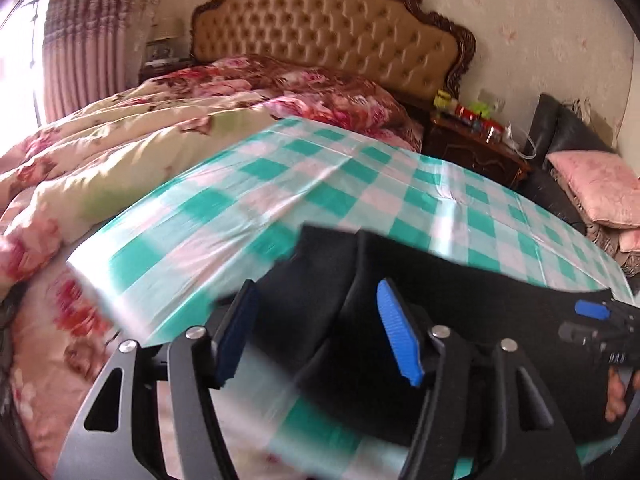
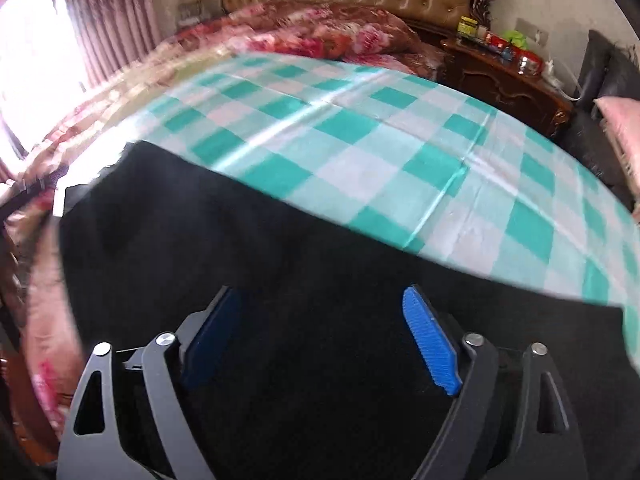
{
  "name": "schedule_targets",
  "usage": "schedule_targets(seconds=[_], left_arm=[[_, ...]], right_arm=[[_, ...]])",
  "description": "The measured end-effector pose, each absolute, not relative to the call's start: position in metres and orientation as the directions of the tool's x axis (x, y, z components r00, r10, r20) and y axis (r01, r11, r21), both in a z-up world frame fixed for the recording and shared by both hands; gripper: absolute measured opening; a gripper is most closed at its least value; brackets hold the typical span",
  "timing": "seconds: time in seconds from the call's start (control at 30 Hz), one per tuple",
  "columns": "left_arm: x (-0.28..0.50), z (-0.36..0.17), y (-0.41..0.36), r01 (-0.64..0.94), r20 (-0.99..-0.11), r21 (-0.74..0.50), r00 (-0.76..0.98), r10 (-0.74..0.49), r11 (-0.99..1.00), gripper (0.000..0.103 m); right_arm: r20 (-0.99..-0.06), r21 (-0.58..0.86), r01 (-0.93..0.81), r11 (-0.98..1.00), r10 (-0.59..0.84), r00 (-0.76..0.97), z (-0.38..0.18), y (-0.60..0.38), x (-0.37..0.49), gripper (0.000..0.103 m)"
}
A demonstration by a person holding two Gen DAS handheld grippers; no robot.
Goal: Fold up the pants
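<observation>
Black pants point(image 1: 460, 296) lie on a green-and-white checked sheet point(image 1: 304, 184) spread over the bed. In the left wrist view my left gripper point(image 1: 316, 316) is open, its blue pads spread over the pants' left end, where two cloth layers overlap. My right gripper point(image 1: 592, 312) shows at the far right edge, low by the pants' right end. In the right wrist view the right gripper point(image 2: 320, 316) is open and empty just above the wide black pants point(image 2: 248, 240), which fill the lower frame. The checked sheet point(image 2: 360, 132) lies beyond them.
A floral quilt point(image 1: 120, 140) is bunched on the bed's left side and floral pillows point(image 1: 320, 88) lie by the tufted headboard point(image 1: 332, 28). A wooden nightstand point(image 1: 476, 144) with small items and a dark sofa with a pink cushion point(image 1: 600, 184) stand to the right.
</observation>
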State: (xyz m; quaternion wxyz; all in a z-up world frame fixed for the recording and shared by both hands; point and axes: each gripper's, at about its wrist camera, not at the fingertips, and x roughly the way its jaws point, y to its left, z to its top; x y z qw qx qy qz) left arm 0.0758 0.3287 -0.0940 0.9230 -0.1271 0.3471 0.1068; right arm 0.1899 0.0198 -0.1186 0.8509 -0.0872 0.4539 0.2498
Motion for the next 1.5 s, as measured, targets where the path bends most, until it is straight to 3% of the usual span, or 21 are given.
schedule_targets(seconds=[0.1, 0.13, 0.17, 0.23, 0.33, 0.47, 0.57, 0.73, 0.83, 0.9, 0.97, 1.07, 1.13, 1.23, 1.5], left_arm=[[0.039, -0.095, 0.338, -0.340, -0.684, -0.186, 0.718, 0.127, 0.922, 0.062], [0.033, -0.094, 0.338, -0.341, -0.690, -0.195, 0.714, 0.119, 0.919, 0.057], [0.027, -0.092, 0.337, -0.318, -0.684, -0.223, 0.725, 0.085, 0.921, 0.045], [0.025, -0.086, 0.324, -0.264, -0.653, -0.206, 0.754, 0.069, 0.942, 0.036], [0.040, -0.094, 0.297, -0.167, -0.677, -0.132, 0.735, 0.034, 0.977, 0.036], [0.066, -0.139, 0.299, -0.179, -0.791, -0.190, 0.611, -0.043, 0.965, 0.043], [0.065, -0.149, 0.293, -0.101, -0.791, -0.167, 0.607, -0.073, 0.981, 0.055], [0.067, -0.143, 0.289, -0.144, -0.813, -0.137, 0.582, -0.029, 0.980, 0.055], [0.070, -0.112, 0.276, -0.104, -0.752, -0.142, 0.658, -0.039, 0.984, 0.055], [0.086, -0.092, 0.266, -0.100, -0.724, -0.038, 0.689, 0.042, 0.994, 0.055], [0.113, -0.085, 0.261, -0.094, -0.732, 0.013, 0.677, 0.074, 0.995, 0.040], [0.161, -0.095, 0.269, -0.100, -0.765, -0.023, 0.642, 0.047, 0.995, 0.023], [0.183, -0.105, 0.274, -0.113, -0.790, -0.027, 0.612, 0.048, 0.993, 0.019], [0.218, -0.134, 0.281, -0.149, -0.848, 0.015, 0.522, 0.092, 0.989, 0.002], [0.227, -0.145, 0.277, -0.144, -0.853, 0.031, 0.512, 0.101, 0.989, 0.002]], right_arm=[[-0.810, 0.112, -0.513, 0.851, 0.377, 0.449, -0.117, 0.025, 0.171, 0.088], [-0.815, 0.119, -0.513, 0.850, 0.379, 0.439, -0.118, 0.027, 0.166, 0.088], [-0.823, 0.114, -0.506, 0.855, 0.367, 0.434, -0.120, 0.030, 0.163, 0.088], [-0.826, 0.106, -0.469, 0.877, 0.339, 0.449, -0.120, 0.031, 0.157, 0.088], [-0.818, 0.110, -0.454, 0.884, 0.340, 0.464, -0.118, 0.031, 0.146, 0.088], [-0.811, 0.051, -0.479, 0.877, 0.316, 0.493, -0.117, 0.032, 0.140, 0.088], [-0.815, 0.066, -0.478, 0.876, 0.323, 0.480, -0.118, 0.029, 0.144, 0.088], [-0.841, 0.082, -0.471, 0.878, 0.315, 0.441, -0.129, 0.030, 0.153, 0.088], [-0.868, 0.067, -0.441, 0.895, 0.270, 0.417, -0.143, 0.027, 0.159, 0.088], [-0.867, 0.033, -0.453, 0.891, 0.252, 0.431, -0.147, 0.029, 0.156, 0.089], [-0.870, -0.001, -0.462, 0.887, 0.226, 0.438, -0.149, 0.033, 0.153, 0.089], [-0.870, 0.003, -0.459, 0.888, 0.228, 0.437, -0.150, 0.031, 0.153, 0.089], [-0.870, -0.006, -0.460, 0.888, 0.222, 0.440, -0.150, 0.031, 0.153, 0.089], [-0.869, -0.011, -0.460, 0.888, 0.219, 0.444, -0.150, 0.032, 0.152, 0.089], [-0.864, -0.016, -0.465, 0.885, 0.222, 0.452, -0.150, 0.031, 0.149, 0.089]])
